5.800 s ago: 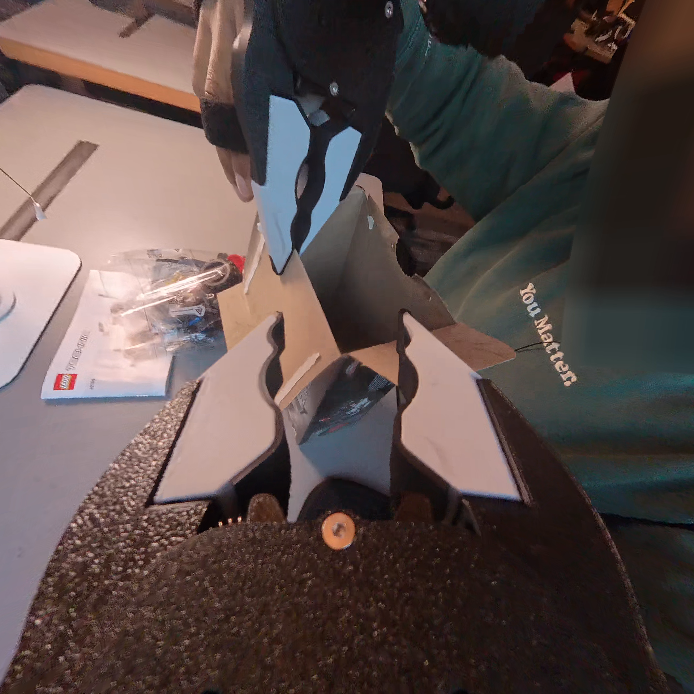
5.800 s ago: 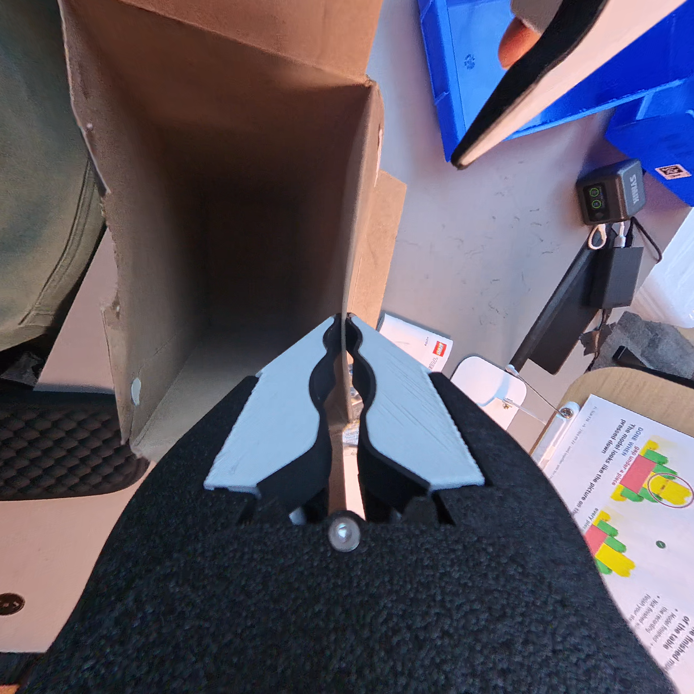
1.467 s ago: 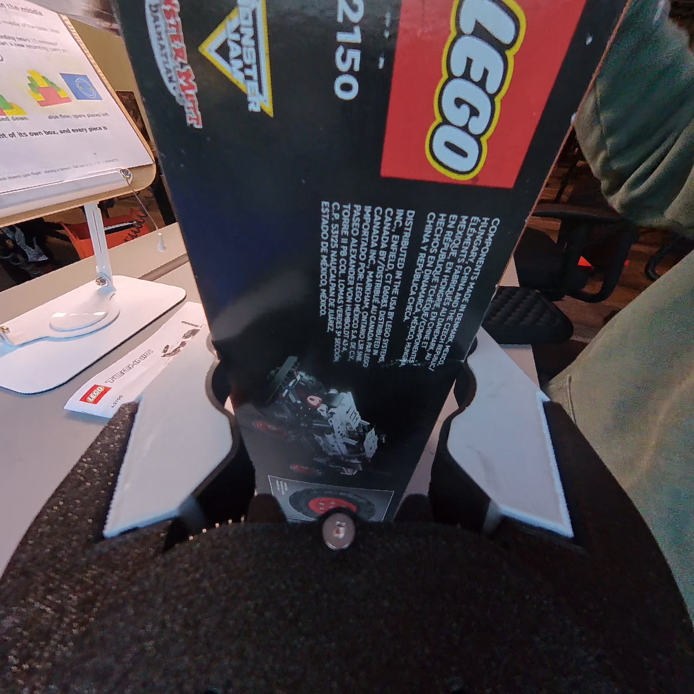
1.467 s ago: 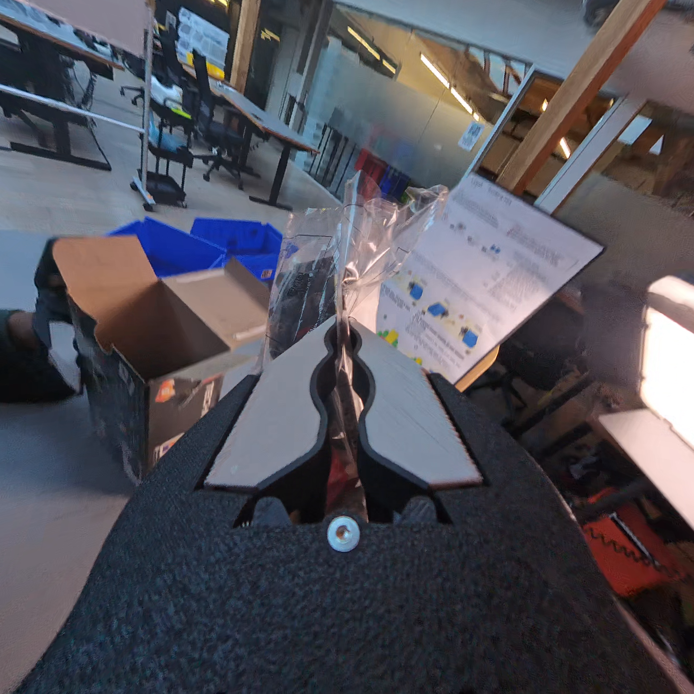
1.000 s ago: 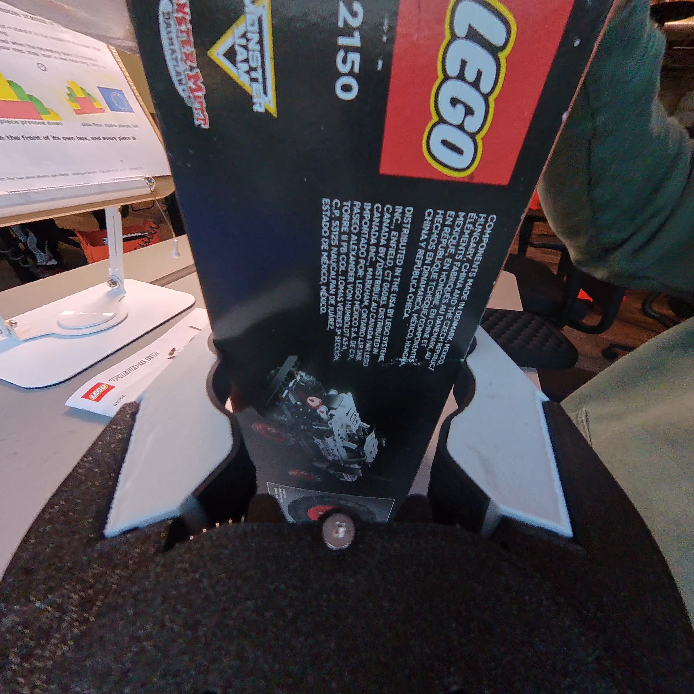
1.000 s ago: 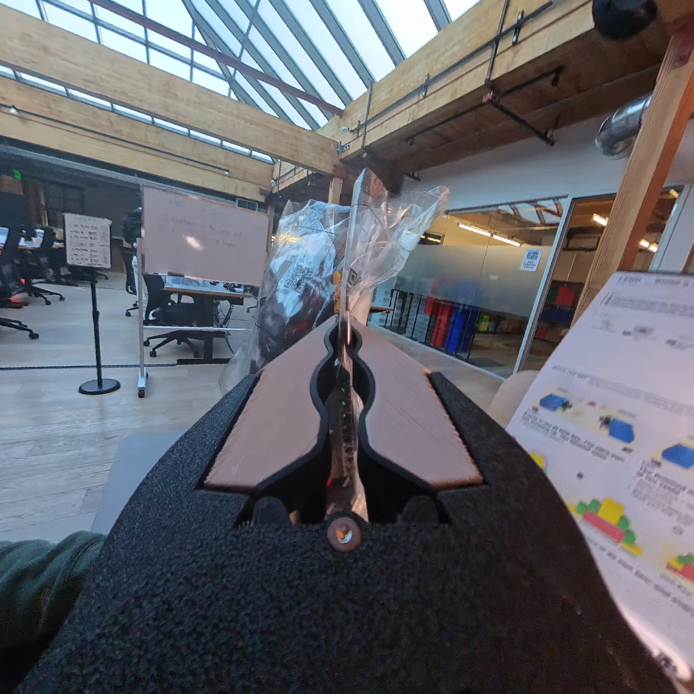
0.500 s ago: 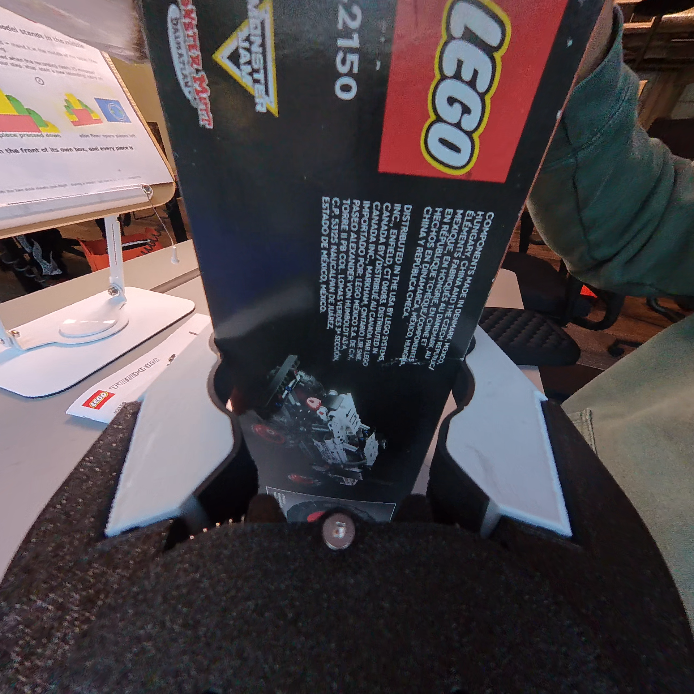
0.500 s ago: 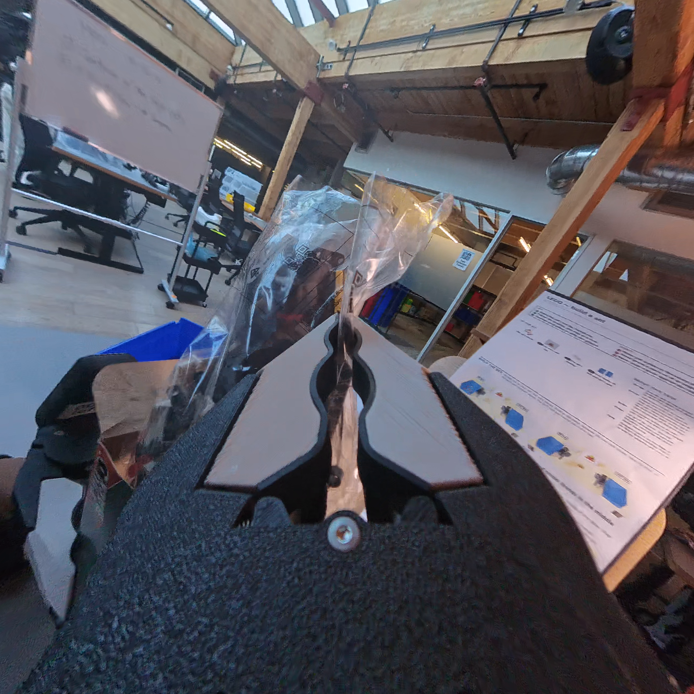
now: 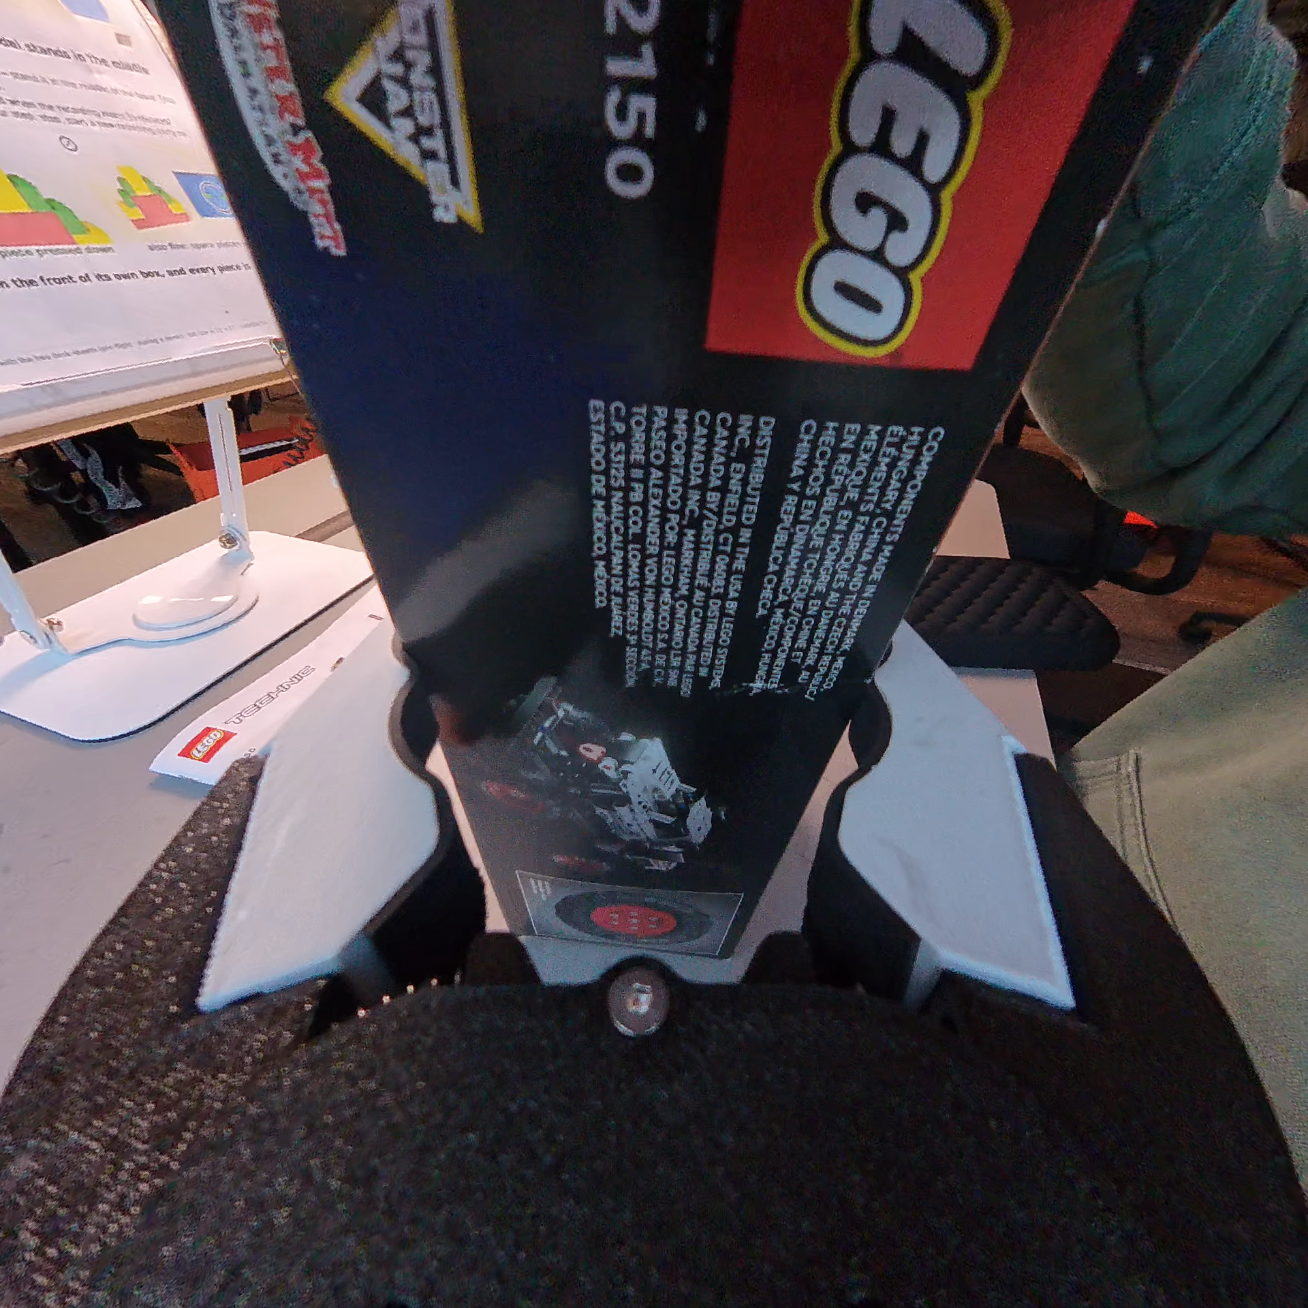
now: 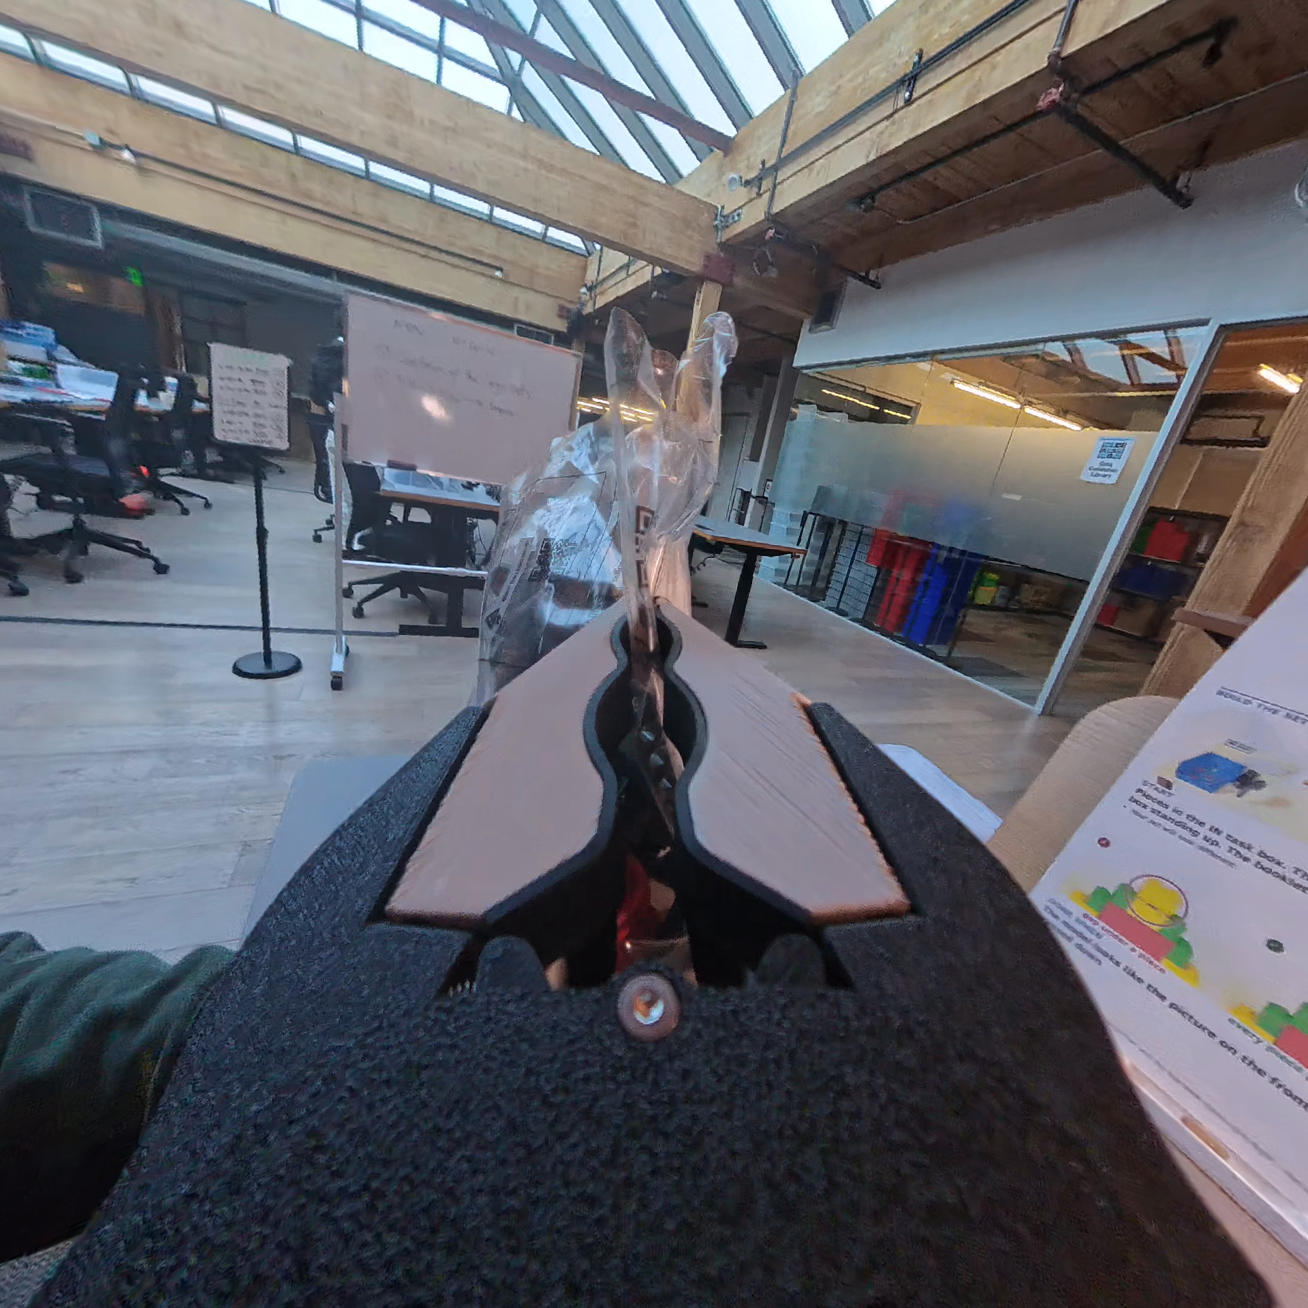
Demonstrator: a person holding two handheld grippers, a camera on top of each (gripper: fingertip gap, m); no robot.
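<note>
- Left wrist view: the left gripper (image 9: 637, 715) is clamped across a tall black box (image 9: 637, 354), its two pale fingers (image 9: 333, 835) pressed to the box's side walls. The box stands upright and fills most of the view, glossy printed card with a red logo panel and small white print.
- Against the picture half a second ago the box sits a shade lower between the fingers; otherwise the grip looks the same.
- Left of the box, a white booklet (image 9: 262, 715) lies flat on the grey bench (image 9: 64, 849), just in front of a white stand (image 9: 163, 637) that carries an instruction sheet (image 9: 106, 212). A green sleeve (image 9: 1189, 283) shows at the right edge.
- Right wrist view: the right gripper (image 10: 645, 623) is pinched shut on a clear bag (image 10: 601, 509), thin crinkled film with dark parts inside, rising above the fingertips.
- Half a second ago this camera looked down toward the open box; now it faces level across the room, with whiteboards (image 10: 460, 389) and office chairs beyond, and the box is out of this view. So the bag has been swung up, away from the box mouth.
- A printed sheet (image 10: 1203, 885) stands at the right.
</note>
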